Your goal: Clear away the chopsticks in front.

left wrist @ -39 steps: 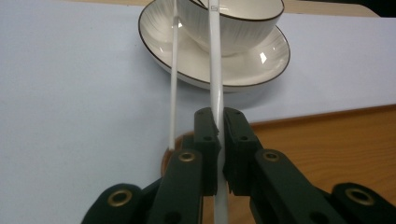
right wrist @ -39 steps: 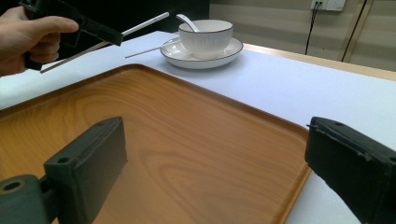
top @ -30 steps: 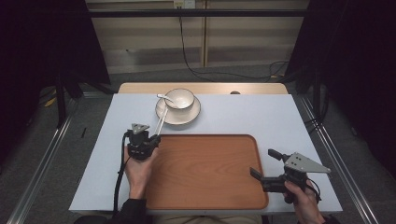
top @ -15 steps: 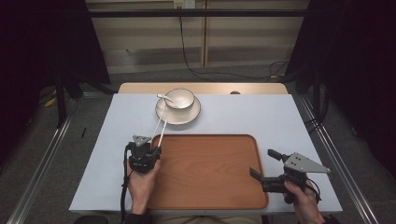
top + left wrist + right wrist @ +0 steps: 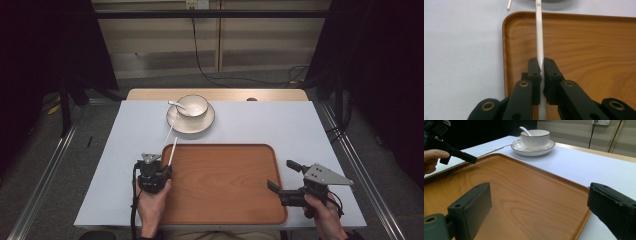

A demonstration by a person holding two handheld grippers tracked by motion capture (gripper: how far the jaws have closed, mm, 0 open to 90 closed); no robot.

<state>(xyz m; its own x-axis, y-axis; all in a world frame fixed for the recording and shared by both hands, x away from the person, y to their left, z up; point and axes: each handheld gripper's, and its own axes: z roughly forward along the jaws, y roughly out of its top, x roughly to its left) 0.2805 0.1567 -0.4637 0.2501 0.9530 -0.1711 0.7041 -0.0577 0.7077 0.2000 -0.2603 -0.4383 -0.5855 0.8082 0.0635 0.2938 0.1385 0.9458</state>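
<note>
In the high view, the left gripper (image 5: 167,159) is seen at the near-left corner of the wooden tray (image 5: 225,200), its jaws closed on a white chopstick (image 5: 172,150) that slants away over the tray's left rim. A second chopstick (image 5: 170,132) is seen lying on the pale tabletop (image 5: 280,125), running from the tray's far-left corner to the saucer (image 5: 176,121). On the saucer a white bowl (image 5: 194,106) with a dark rim is set, and a white spoon (image 5: 176,105) is leaned in it. The right gripper (image 5: 285,176) is held at the tray's near-right corner, jaws spread wide with nothing between them.

In the left gripper view, the chopstick (image 5: 539,37) is pinched between the two black jaws, which are nearly shut on it. It is held over the tray (image 5: 586,50), just inside the left rim, and its far end reaches past the tray's far edge. The tip of the other chopstick (image 5: 509,5) is seen on the tabletop (image 5: 461,50) beyond the corner.

In the right gripper view, the jaws are wide apart and empty above the tray (image 5: 524,195). The left gripper (image 5: 461,155) is seen at far left, and the bowl (image 5: 535,138), spoon (image 5: 525,130) and saucer (image 5: 544,149) are seen beyond the tray.
</note>
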